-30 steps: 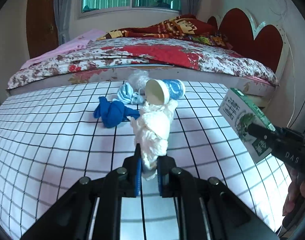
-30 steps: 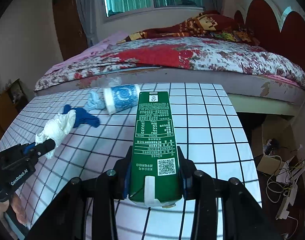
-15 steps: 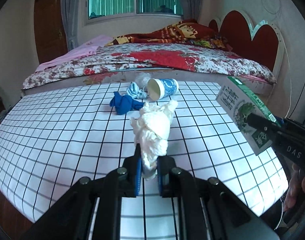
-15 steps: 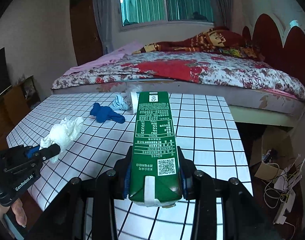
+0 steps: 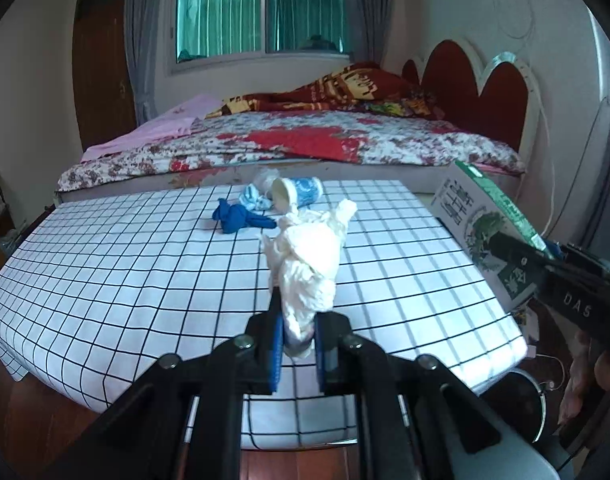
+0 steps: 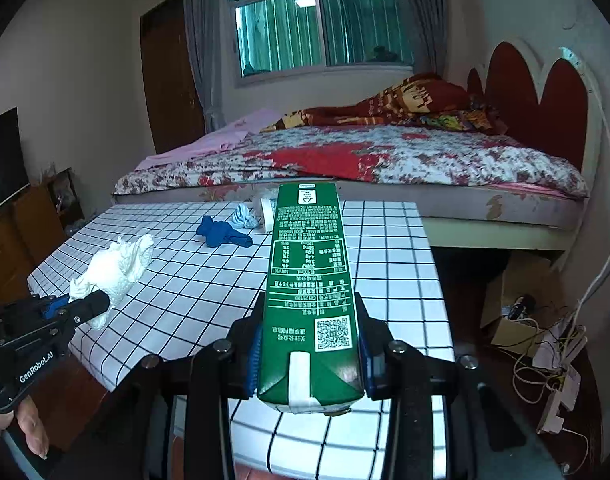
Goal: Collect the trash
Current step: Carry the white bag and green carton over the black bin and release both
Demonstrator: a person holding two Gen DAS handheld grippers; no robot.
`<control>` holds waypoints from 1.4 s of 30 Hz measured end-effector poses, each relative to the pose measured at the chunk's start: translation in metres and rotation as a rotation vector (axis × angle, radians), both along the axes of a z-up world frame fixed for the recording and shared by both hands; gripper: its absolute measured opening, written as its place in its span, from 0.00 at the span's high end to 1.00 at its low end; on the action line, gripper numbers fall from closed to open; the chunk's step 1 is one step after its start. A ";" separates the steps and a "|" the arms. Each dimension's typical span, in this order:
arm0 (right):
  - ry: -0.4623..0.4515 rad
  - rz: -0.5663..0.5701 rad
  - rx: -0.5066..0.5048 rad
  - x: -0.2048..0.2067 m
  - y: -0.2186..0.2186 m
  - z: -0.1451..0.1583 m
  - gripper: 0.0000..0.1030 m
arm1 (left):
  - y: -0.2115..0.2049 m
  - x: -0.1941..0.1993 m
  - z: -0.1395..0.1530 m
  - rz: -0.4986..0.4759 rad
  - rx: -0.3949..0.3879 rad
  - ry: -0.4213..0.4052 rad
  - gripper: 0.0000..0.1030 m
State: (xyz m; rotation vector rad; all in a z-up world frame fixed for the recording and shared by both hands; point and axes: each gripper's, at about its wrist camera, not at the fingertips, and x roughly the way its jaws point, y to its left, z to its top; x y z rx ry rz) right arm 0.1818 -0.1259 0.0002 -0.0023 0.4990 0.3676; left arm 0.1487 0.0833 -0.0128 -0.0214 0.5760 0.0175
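Through the left wrist camera, the left gripper (image 5: 297, 344) had its fingers (image 5: 273, 354) pinched nearly together on the lower end of a crumpled white tissue wad (image 5: 307, 258), which stood up and forward from the grip, clear of the desk (image 5: 125, 272) with its black-and-white checked cover. Well ahead of the fingers, near the desk's far edge, lay a dark blue crumpled rag (image 5: 237, 219), a light blue crumpled piece (image 5: 253, 197) just beyond it, and a paper cup (image 5: 295, 194) on its side with its open mouth facing the camera. A clear plastic scrap (image 5: 265, 176) sat just behind the cup. To the right of the fingers, the right gripper (image 5: 517, 254) held a green-and-white carton (image 5: 481, 220) beyond the desk's edge. A bed (image 5: 305, 144) with a floral cover stood past the desk.

Through the right wrist camera, the right gripper (image 6: 309, 356) had its fingers (image 6: 253, 358) partly apart and pressed against both long sides of the green carton (image 6: 309, 280), which pointed forward from the grip, its folded end toward the camera. To the left of the fingers, the left gripper (image 6: 91, 305) held the tissue wad (image 6: 117, 268) above the desk's (image 6: 385, 280) near corner. Ahead and to the left lay the dark blue rag (image 6: 221, 233) and the light blue piece (image 6: 243, 217); the cup (image 6: 267, 210) was mostly hidden behind the carton. Cables (image 6: 545, 344) lay on the floor to the right.
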 end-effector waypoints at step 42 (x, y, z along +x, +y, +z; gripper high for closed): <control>0.133 -0.350 -0.076 -0.130 -0.214 -0.074 0.62 | -0.232 -0.053 -0.066 -0.525 -0.023 0.084 0.87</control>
